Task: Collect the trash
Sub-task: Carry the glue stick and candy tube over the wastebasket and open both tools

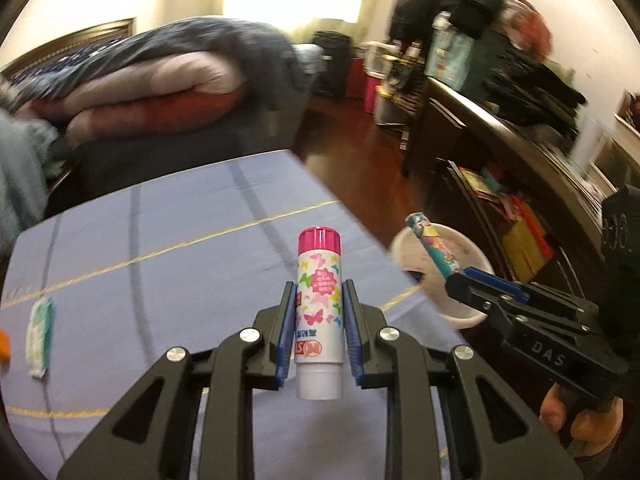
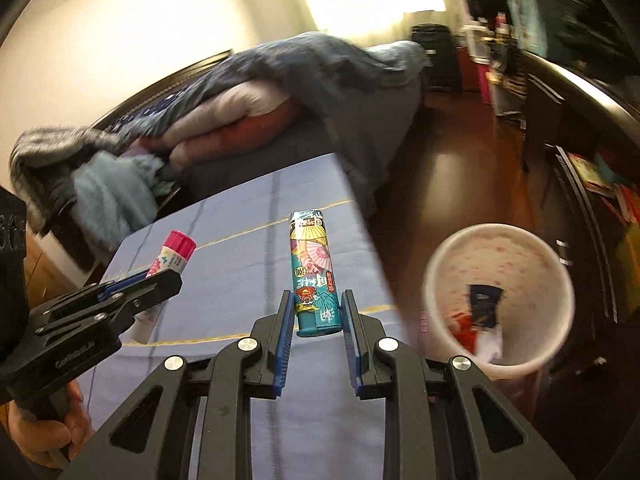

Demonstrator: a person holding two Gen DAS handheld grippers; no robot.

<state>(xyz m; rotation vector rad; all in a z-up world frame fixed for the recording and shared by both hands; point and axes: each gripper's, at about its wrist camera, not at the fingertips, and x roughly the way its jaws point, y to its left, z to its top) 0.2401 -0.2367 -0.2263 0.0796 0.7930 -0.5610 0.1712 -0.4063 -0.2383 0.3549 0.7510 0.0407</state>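
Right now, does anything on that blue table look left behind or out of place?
Yes: a crumpled white-and-green wrapper lies alone near the blue table's left edge, with something orange beside it, too cut off to identify.

Blue tablecloth (image 1: 160,248) w/ gold lines, piled bedding (image 1: 152,80) behind, dark shelf (image 1: 520,152) at right.

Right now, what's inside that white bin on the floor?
In the white bin lie a dark blue wrapper, something red and a white scrap. Blur hides what they are, and anything beneath them is covered.
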